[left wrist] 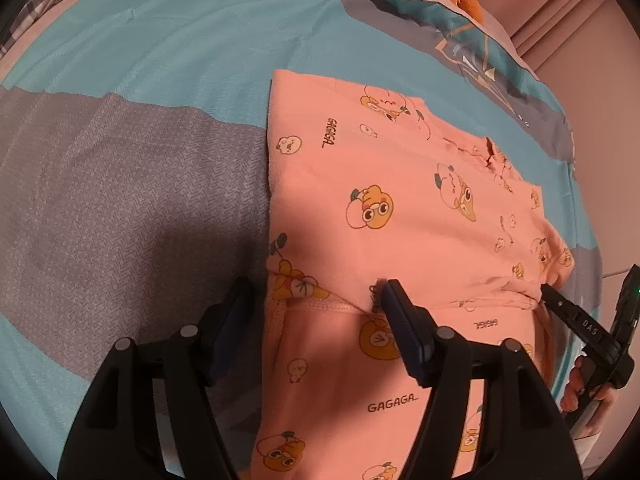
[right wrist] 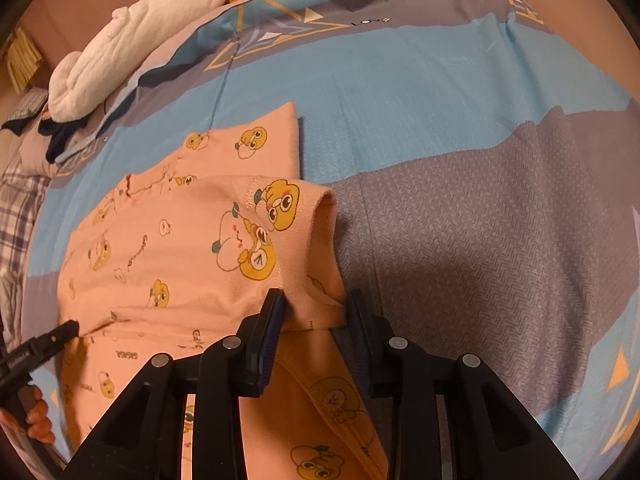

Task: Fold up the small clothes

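Here, both tongs, left [left wrist: 316,312] and right [right wrist: 316,312], are hanging released over limp pink pajamas [left wrist: 400,208]; hem corners look easiest to pinch.

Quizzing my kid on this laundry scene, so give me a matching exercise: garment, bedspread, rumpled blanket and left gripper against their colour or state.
1 garment
2 bedspread
3 rumpled blanket
4 left gripper

A white
B open
C pink with cartoon prints
D blue and grey

Pairs: 1-C, 2-D, 3-A, 4-B
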Demonstrator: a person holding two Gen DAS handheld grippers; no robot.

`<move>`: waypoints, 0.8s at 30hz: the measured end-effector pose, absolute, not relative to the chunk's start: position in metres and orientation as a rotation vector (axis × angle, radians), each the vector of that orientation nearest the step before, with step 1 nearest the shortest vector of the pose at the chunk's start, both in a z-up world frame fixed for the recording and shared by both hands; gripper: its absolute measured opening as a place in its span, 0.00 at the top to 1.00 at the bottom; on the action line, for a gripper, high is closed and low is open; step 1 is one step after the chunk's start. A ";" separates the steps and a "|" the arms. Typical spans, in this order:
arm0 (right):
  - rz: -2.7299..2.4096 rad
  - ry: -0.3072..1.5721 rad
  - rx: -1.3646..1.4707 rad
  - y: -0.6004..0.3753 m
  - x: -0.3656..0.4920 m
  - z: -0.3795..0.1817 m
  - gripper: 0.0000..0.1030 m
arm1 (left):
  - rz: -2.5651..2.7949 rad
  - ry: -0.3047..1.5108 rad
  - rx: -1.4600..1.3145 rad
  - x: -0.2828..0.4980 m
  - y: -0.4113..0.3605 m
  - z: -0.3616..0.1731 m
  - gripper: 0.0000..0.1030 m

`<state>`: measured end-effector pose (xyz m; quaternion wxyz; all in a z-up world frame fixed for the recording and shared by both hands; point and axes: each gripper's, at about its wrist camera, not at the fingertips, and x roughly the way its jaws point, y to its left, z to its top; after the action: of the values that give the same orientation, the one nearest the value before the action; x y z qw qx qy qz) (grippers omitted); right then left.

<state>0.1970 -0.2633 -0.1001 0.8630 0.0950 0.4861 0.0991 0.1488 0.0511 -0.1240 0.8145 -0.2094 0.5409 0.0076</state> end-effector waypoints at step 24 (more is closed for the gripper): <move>0.190 0.966 0.143 -0.258 0.164 -0.070 0.47 | -0.058 0.992 -0.525 0.080 0.068 -0.055 0.19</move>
<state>0.1640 -0.2584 -0.0697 0.8788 0.0687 0.4634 0.0913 0.0801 0.0680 -0.0551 0.8463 -0.2490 0.4701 -0.0274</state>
